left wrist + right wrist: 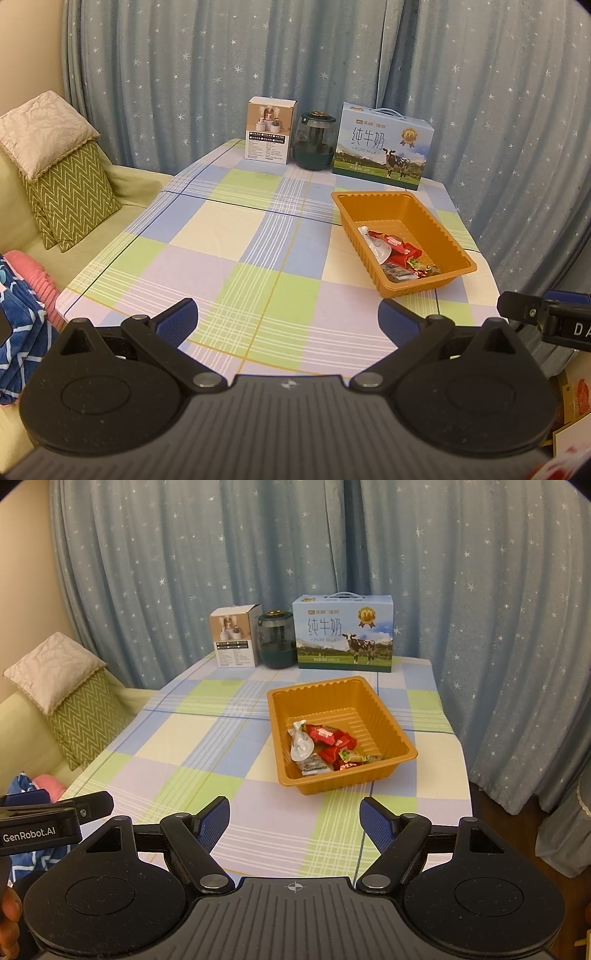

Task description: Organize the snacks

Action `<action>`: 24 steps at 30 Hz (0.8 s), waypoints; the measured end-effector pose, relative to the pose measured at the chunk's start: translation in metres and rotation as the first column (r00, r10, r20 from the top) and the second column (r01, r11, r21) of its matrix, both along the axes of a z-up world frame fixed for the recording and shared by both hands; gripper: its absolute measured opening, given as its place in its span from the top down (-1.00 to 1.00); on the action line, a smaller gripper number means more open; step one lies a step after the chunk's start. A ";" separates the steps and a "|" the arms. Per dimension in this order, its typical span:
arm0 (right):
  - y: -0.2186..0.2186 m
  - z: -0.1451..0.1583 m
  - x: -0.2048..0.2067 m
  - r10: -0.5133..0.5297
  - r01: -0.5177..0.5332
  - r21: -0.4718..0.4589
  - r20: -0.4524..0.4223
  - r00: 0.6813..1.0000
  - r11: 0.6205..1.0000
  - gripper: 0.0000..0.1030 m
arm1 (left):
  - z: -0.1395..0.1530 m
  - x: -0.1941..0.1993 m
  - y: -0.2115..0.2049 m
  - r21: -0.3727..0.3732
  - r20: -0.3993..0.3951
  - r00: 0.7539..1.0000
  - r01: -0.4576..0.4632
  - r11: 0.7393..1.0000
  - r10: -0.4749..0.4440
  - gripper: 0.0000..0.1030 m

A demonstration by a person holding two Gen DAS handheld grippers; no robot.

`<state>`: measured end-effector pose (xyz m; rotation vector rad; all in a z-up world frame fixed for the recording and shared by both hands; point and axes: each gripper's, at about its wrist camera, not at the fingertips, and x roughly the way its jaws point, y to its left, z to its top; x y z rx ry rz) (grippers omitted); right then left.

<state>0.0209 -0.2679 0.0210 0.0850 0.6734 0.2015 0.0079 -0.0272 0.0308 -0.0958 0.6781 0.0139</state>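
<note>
Sitting near the right side of the checked table [207, 746], the orange tray [400, 744] holds the snacks [330, 746] — red wrappers, a white packet and a dark one, heaped in its near end, with the far end bare. The tray lies apart from the three things lined up at the table's far edge against the starred curtain [147, 572]: a white box [234, 642] on the left, a dark jar [277, 640] just beside it, and a milk carton [343, 633] with a cow printed on it on the right.

The left gripper [288, 321] hovers over the near edge of the table, jaws wide with nothing between the blue pads. The right gripper [294, 821] hangs beside it — jaws also spread wide and empty, with the tray ahead of them and slightly to the right. Neither touches the tray.

To the left of the table stands a pale sofa [136, 181] with a zigzag cushion [74, 199] propped on it, a cream pillow [44, 129] resting on top. A blue cloth [22, 325] lies at the near left.
</note>
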 end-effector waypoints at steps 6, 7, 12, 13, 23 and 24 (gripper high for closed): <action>0.000 0.000 0.000 0.000 0.000 0.000 0.000 1.000 1.000 -0.50 | 0.000 0.000 0.000 0.000 0.000 1.000 -0.001 1.000 0.001 -1.00; 0.000 0.000 0.000 0.000 0.000 0.001 0.000 1.000 1.000 -0.50 | 0.000 0.000 0.000 0.001 0.000 1.000 0.000 1.000 0.000 -1.00; 0.000 0.000 0.001 -0.001 0.000 0.001 0.002 1.000 1.000 -0.50 | 0.000 0.001 0.000 0.000 -0.001 1.000 0.002 1.000 -0.002 -1.00; 0.000 0.001 0.001 -0.001 0.001 0.000 0.001 1.000 1.000 -0.50 | 0.000 0.001 0.000 -0.001 -0.001 1.000 0.002 1.000 -0.002 -1.00; -0.001 0.002 0.003 -0.001 0.001 0.001 -0.001 1.000 1.000 -0.50 | 0.000 0.003 -0.001 -0.002 -0.004 1.000 0.005 1.000 -0.005 -1.00; -0.001 0.002 0.003 -0.001 0.001 0.001 -0.001 1.000 1.000 -0.50 | 0.000 0.003 -0.001 -0.004 -0.005 1.000 0.005 1.000 -0.005 -1.00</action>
